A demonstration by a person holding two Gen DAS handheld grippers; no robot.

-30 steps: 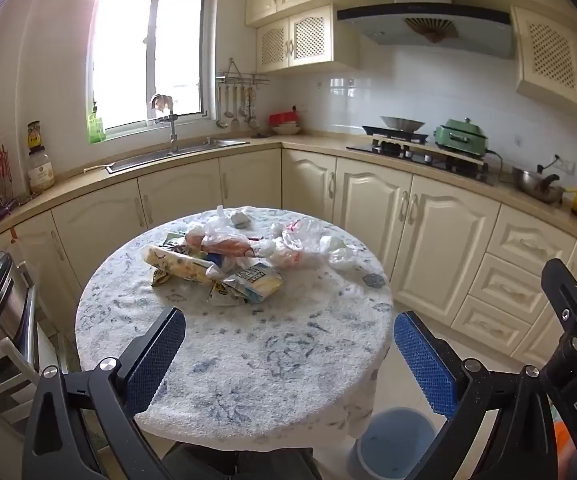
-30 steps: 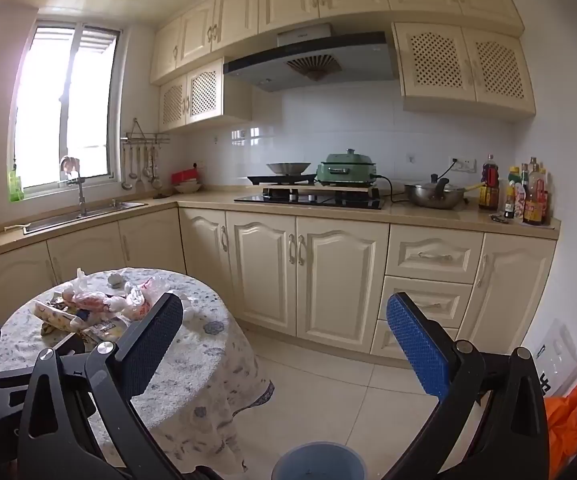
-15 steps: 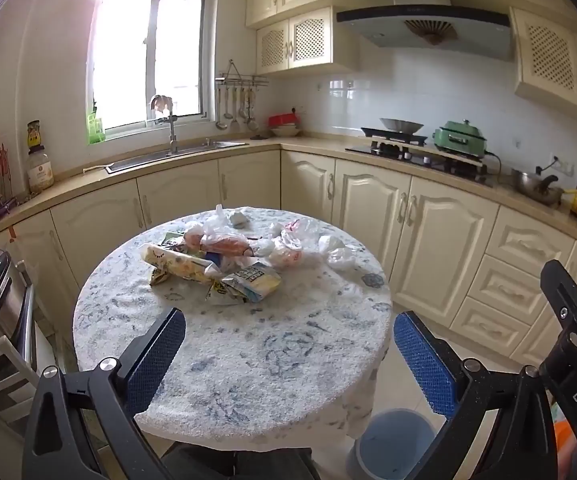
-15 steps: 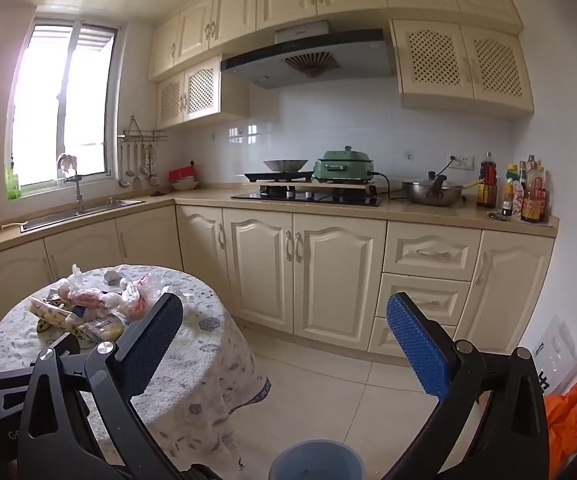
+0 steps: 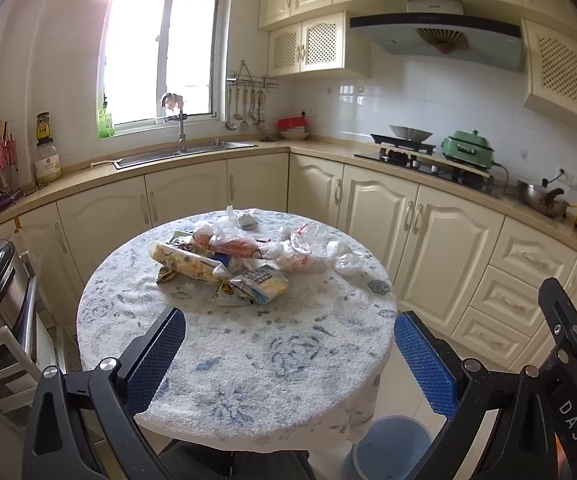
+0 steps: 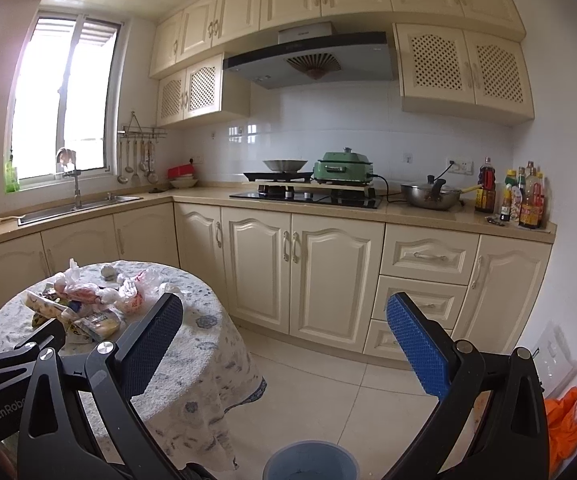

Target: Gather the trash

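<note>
Both grippers hang released and empty, the left gripper [image 5: 288,344] spread wide over the near edge of the round table [image 5: 248,376] and well short of the trash pile [image 5: 228,260] at its far middle, the right gripper [image 6: 284,328] spread above the blue bin [image 6: 312,460] on the floor.

1. The blue bin [image 5: 388,446] is partly hidden behind the tablecloth [image 5: 248,380] and cut off by the bottom edge.
2. Print on the snack wrappers [image 5: 256,282] is too small to read.
3. The orange bag [image 6: 564,424] is cut off at the lens rim.
</note>
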